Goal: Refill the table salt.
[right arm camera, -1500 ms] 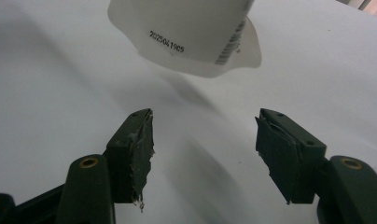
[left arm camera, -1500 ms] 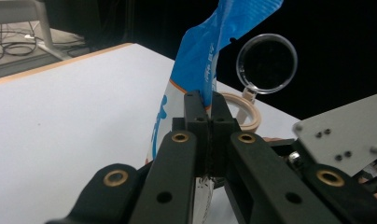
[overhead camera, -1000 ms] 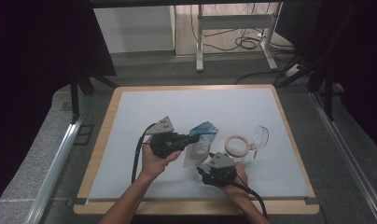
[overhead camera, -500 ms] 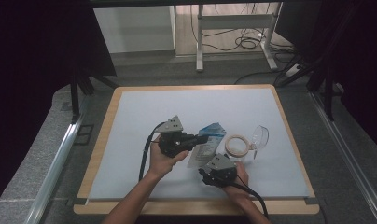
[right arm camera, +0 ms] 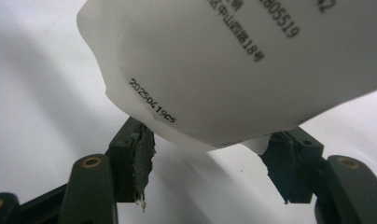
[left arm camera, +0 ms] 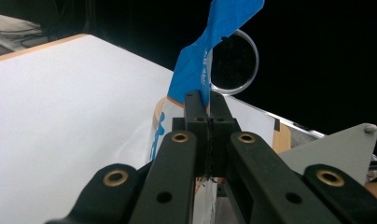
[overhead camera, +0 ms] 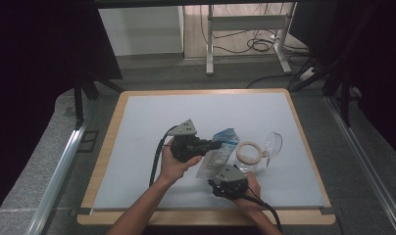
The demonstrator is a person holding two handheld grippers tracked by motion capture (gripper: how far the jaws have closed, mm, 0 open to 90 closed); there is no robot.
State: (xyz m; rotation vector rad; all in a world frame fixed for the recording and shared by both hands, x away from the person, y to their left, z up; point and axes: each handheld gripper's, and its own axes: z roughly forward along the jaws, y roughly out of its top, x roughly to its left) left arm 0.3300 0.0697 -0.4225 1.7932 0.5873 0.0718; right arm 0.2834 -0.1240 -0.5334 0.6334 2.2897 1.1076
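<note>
Two grippers at one packet (overhead camera: 216,154), mid-table, right of centre.
Left gripper (left arm camera: 203,100) pinches the packet's blue end, jaws fully closed; right gripper (right arm camera: 210,154) view alone shows its jaws, closing in, flanking the white end, contact unclear. Table (overhead camera: 137,127) lies open leftward; tape ring (overhead camera: 249,152) just beside.

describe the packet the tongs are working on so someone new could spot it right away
On the pale mat of the wood-edged table, look just left of the cream tape ring and the clear plastic cup. There the flat white plastic packet with a blue top edge hangs from the shut left tongs. Its blue edge and black print set it apart.
</note>
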